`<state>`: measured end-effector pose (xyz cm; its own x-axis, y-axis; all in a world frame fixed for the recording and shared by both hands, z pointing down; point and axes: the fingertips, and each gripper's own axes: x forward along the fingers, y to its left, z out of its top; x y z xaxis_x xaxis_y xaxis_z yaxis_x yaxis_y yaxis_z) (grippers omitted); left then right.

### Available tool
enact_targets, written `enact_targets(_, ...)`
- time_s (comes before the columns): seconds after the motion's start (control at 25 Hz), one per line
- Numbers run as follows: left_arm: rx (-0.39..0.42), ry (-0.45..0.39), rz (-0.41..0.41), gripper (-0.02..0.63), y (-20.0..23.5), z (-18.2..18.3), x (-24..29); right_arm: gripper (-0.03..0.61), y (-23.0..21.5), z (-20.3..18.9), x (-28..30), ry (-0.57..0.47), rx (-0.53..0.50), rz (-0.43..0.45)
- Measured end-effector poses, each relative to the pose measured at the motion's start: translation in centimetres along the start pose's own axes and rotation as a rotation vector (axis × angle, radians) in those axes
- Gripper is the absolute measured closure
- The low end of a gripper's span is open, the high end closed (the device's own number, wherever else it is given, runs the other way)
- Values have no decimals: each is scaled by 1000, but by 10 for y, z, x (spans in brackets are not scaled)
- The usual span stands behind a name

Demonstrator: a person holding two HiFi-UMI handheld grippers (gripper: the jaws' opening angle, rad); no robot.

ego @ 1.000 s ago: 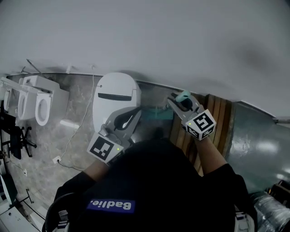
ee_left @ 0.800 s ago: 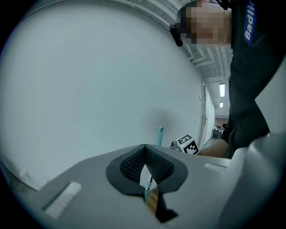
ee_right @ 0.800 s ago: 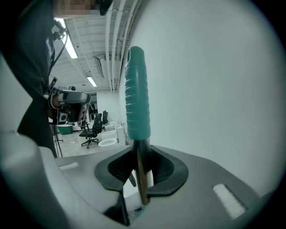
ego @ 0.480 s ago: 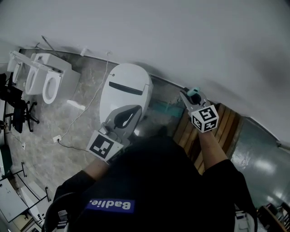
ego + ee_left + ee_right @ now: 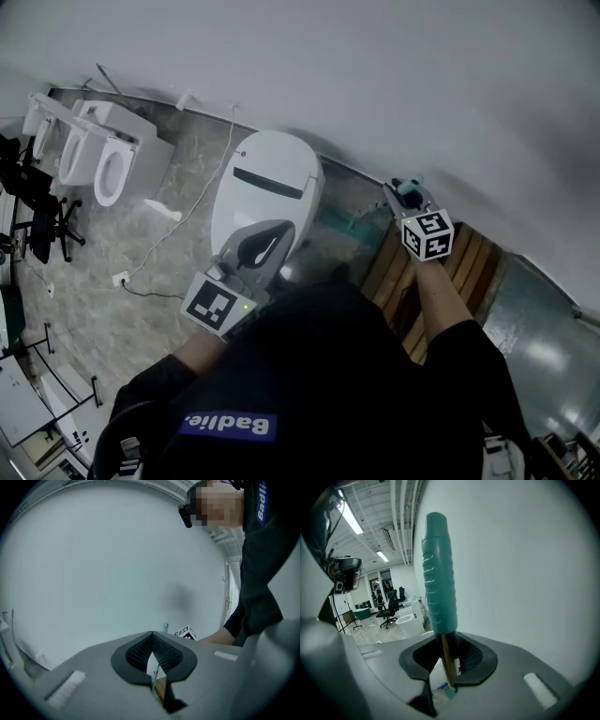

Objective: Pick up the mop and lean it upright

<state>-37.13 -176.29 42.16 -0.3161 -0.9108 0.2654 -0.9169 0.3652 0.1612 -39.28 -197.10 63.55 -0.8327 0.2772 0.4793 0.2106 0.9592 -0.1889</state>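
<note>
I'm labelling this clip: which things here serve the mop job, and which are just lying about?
Job: mop handle, clamped in the right gripper; wall, likely its leaning spot.
Lying about: closed toilet, further toilets, office chair, floor cable, wooden planks.

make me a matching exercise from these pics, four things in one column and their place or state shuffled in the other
1. left tool
2. right tool
3. white oval toilet
4. black wheeled office chair

a. at the far left of the floor in the head view
b. shut on the thin brown mop shaft under the teal ribbed grip
c. lid down
d. shut, nothing in it

Pairs: 1-d, 2-b, 3-c, 4-a
</note>
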Motion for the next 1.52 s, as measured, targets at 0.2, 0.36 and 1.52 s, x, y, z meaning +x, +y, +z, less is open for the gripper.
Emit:
enact_targets(0.2,-8,-1,4,594,3,-3,1,488,-25,7,21,55,12,-60)
enact_targets(0.36,-9,-5,15,594,5,-2,2,488,-54,11,36,130,30,-119)
enact_targets(1.52,-52,14,180,594,33,-17,-49,480,-158,20,88,343,114,-350)
